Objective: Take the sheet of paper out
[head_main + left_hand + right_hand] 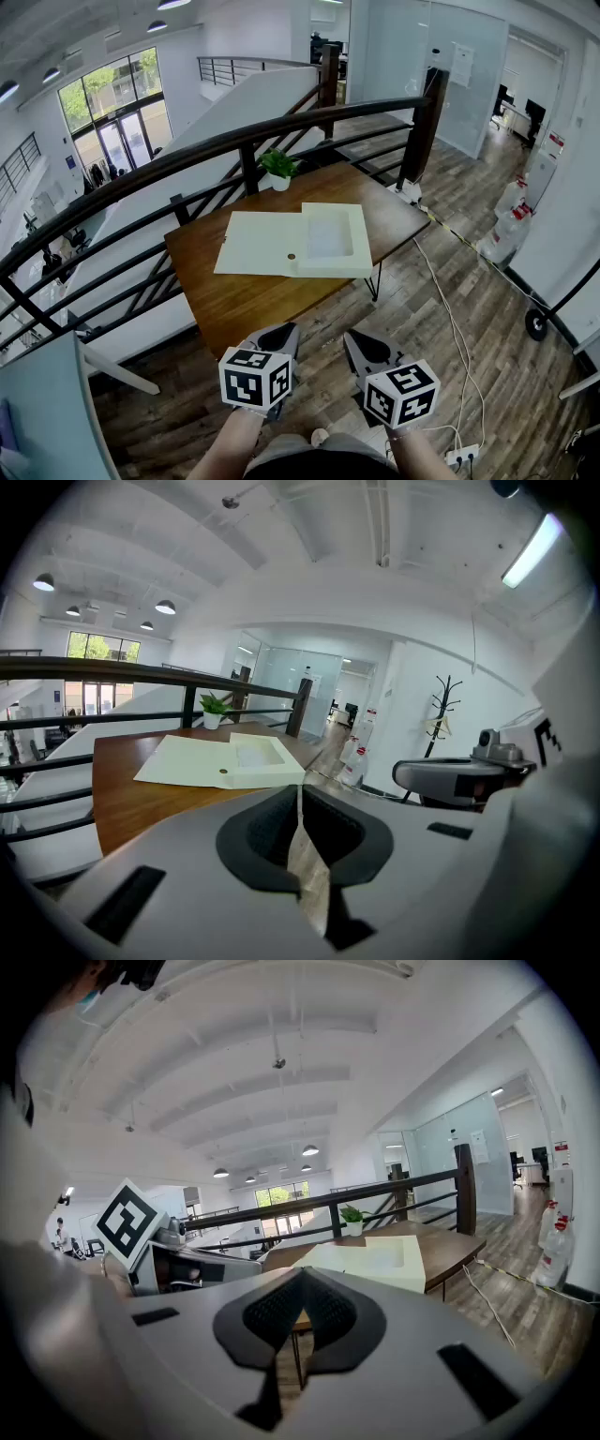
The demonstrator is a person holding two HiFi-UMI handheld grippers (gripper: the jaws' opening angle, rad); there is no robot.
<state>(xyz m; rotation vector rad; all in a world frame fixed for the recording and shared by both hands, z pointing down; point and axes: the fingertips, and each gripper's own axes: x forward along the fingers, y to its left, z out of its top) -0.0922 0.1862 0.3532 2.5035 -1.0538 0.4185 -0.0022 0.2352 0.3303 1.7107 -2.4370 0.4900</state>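
Left gripper (280, 333): near side, short of the wooden table (234, 300), jaws closed with nothing between them. Cream folder (262, 244) lies open mid-table, well beyond both grippers. Potted plant (278, 169) at far edge. Sheet of paper (328, 238) sits in the folder's right-hand tray. Right gripper (361, 342): beside the left, jaws closed, empty.

Bright, even daylight fills the hall, and the tall windows (112, 127) at ten o'clock in the head view wash out slightly. A strip light (539, 550) glares at two o'clock in the left gripper view. Shadows are soft. Fisheye bends the railing (234, 141). Both gripper views go black at the corners, and the left gripper (300, 799) and right gripper (302, 1279) are blurred close to the lens.
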